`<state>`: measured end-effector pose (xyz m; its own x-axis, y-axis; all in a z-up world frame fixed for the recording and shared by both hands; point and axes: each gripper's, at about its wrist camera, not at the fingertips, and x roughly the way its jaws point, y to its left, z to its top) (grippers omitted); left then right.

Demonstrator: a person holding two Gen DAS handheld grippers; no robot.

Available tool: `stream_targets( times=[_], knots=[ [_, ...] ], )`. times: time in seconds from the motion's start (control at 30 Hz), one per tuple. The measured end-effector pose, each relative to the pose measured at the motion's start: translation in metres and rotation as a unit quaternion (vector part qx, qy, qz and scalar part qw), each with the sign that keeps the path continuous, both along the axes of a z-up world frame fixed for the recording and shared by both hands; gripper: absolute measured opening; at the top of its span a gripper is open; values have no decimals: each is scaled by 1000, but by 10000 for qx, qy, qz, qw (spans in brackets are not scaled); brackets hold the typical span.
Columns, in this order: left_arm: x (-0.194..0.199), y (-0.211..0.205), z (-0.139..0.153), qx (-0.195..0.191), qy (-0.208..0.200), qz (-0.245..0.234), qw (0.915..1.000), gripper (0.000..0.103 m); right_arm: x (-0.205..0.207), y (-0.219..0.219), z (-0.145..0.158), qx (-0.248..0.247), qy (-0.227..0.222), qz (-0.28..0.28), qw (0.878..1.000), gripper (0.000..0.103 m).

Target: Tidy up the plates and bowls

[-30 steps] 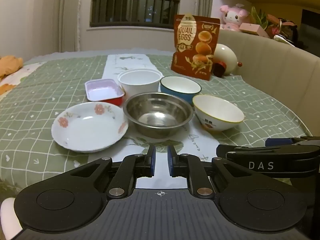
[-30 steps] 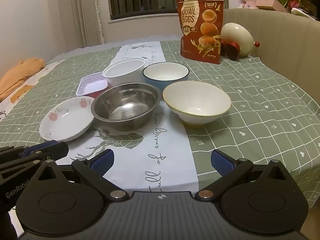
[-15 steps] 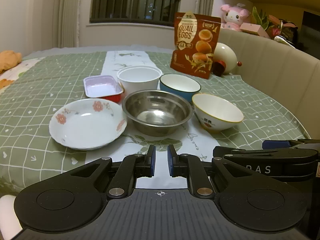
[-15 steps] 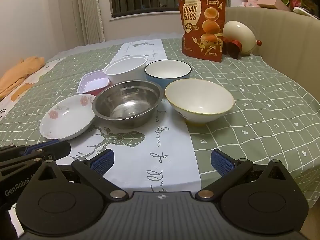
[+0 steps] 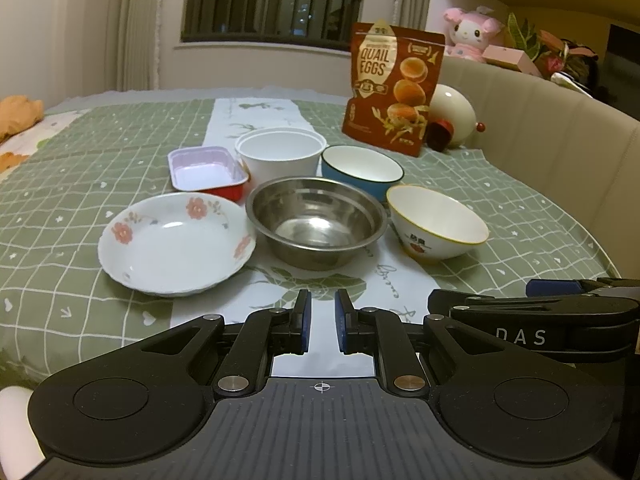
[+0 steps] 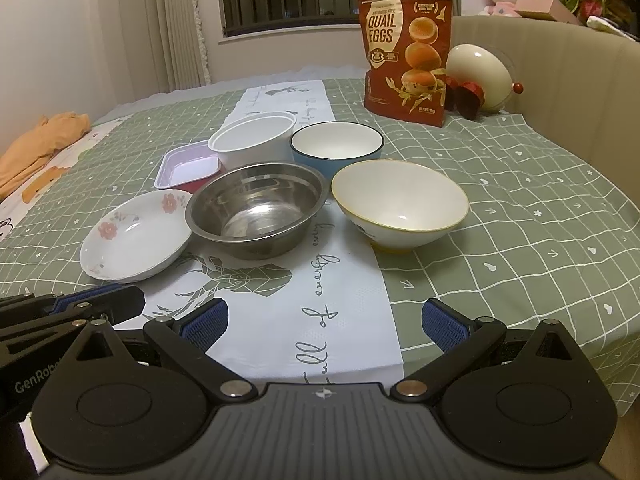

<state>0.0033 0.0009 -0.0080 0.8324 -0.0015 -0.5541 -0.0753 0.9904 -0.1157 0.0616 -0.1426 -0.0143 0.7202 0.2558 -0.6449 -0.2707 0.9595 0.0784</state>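
Green grid tablecloth (image 5: 60, 216) with a white printed runner (image 6: 304, 312) down the middle; all the dishes cluster on or beside the runner, ahead of both grippers, none stacked.

Largest to smallest:
- Steel bowl (image 5: 316, 216), centre, straight ahead of the left gripper (image 5: 321, 320). Round, so no long axis to line up.
- Floral plate (image 5: 176, 242), just left of it, rims near or touching.
- Cream bowl (image 6: 400, 204), right of the steel one, dead ahead of the right gripper (image 6: 324, 324), which looks the nearer one.
- Blue bowl (image 6: 336, 146) and white tub (image 6: 254, 136) in the back row.
- Pink-lined tray (image 5: 206, 168), back left, the only oblong piece, long axis roughly left-right.

Left fingers are drawn nearly together with nothing between them. Right fingers stand wide apart, empty. Both sit short of the dishes, touching nothing.

Writing:
- Brown pouch (image 6: 406, 48) at the back: "QUAIL EGGS".
- Runner: "full of energy".
- Gripper bodies: "GenRobo…" and "DAS".
- Cream bowl has a red motif with small, unreadable characters.
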Motion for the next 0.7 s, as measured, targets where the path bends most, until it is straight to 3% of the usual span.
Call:
stream_targets(
  times=[0.7],
  knots=[
    [2,4,0,-75,73,-7,9999,15,3,1,-3,20,68,-7,10000,103]
  ],
)
